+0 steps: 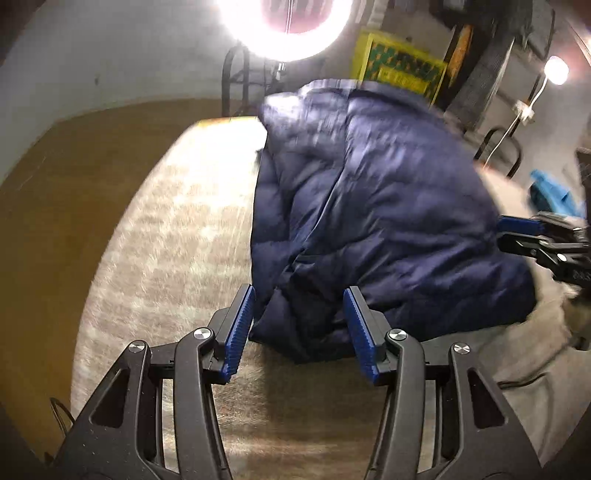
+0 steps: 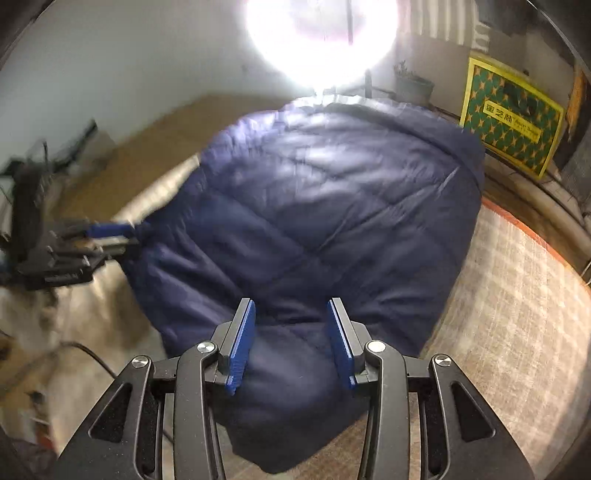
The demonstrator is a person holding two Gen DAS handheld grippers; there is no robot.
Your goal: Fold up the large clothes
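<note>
A large navy quilted puffer jacket (image 1: 369, 206) lies bunched and partly folded on a beige checked rug (image 1: 166, 240); it also shows in the right wrist view (image 2: 314, 206). My left gripper (image 1: 299, 295) is open, its blue pads at either side of the jacket's near corner, with nothing clamped. My right gripper (image 2: 291, 306) is open above the jacket's near edge, with fabric lying under and between its fingers. Each gripper shows in the other's view: the right one (image 1: 517, 232) at the jacket's right side, the left one (image 2: 110, 234) at its left edge.
A very bright ring lamp (image 1: 284, 26) glares at the back. A yellow-green box (image 2: 513, 114) leans by the wall at the right rear. Brown floor (image 1: 44, 221) surrounds the rug. A blue cloth (image 1: 550, 192) lies at the right, and a small lamp (image 1: 556, 70) with a cord stands behind it.
</note>
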